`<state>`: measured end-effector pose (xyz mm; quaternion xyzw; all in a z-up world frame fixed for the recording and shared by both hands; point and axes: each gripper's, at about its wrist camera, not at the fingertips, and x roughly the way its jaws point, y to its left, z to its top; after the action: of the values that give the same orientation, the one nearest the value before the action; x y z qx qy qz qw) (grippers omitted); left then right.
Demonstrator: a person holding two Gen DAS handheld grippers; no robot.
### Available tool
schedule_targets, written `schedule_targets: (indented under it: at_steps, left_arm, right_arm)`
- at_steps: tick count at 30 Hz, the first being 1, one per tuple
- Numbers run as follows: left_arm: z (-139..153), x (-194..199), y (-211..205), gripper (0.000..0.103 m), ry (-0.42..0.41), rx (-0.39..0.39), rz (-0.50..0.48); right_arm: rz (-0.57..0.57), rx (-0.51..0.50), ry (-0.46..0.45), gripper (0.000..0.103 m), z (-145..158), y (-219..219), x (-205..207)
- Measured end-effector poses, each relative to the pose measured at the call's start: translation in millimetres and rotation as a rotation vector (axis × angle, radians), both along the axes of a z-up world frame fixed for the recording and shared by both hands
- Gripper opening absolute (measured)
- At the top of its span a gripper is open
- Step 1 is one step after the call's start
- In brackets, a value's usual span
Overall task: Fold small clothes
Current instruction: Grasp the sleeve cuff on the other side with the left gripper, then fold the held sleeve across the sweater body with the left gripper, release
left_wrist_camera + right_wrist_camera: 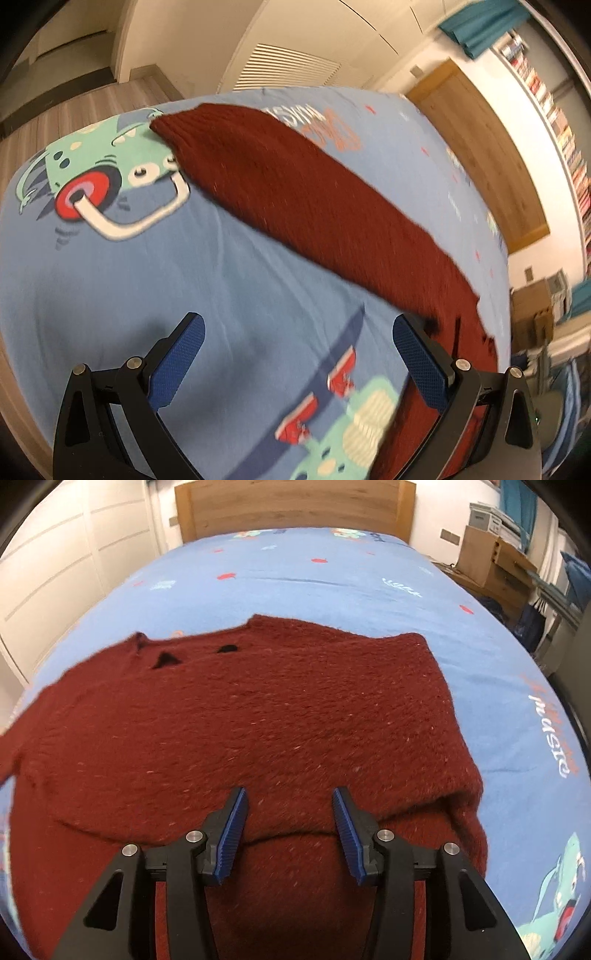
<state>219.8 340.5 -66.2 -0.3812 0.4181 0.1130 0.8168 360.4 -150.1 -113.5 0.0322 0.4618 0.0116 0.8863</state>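
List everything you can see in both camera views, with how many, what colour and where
sweater: one, dark red knit, spread on the bed, near edge folded over
bedsheet: one, blue with cartoon prints, covering the bed
headboard: one, light wood, far end of the bed
cardboard box: one, brown, right of the bed
bookshelf: one, many books, along the wall
wardrobe doors: cream, left of the bed
left gripper: black with blue pads, jaws open over the sheet
right gripper: black with blue pads, jaws open over the sweater
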Motion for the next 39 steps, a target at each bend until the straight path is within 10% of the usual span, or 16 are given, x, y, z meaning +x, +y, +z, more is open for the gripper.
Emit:
schedule_targets:
  at_steps: [18,25,32,39]
  left_arm:
    - [-61,29,119,0.074,-0.179,-0.295,0.254]
    - [-86,38,153,0.037,-0.354,-0.484,0.299]
    - [-88,46,166,0.006,-0.346,-0.511,0.314]
    - [-55,56,148,0.006,-0.308,-0.48,0.296]
  right_arm:
    - [-0.077,0.107,0.008,0.05,19,-41,-94]
    - [-0.116,0.135,0.015,0.05,20,-57,-111]
    - [-0.125,0.144,0.014,0.05,21,-62,-120]
    - [-0.123,0.176,-0.005,0.05,23,-66,-128]
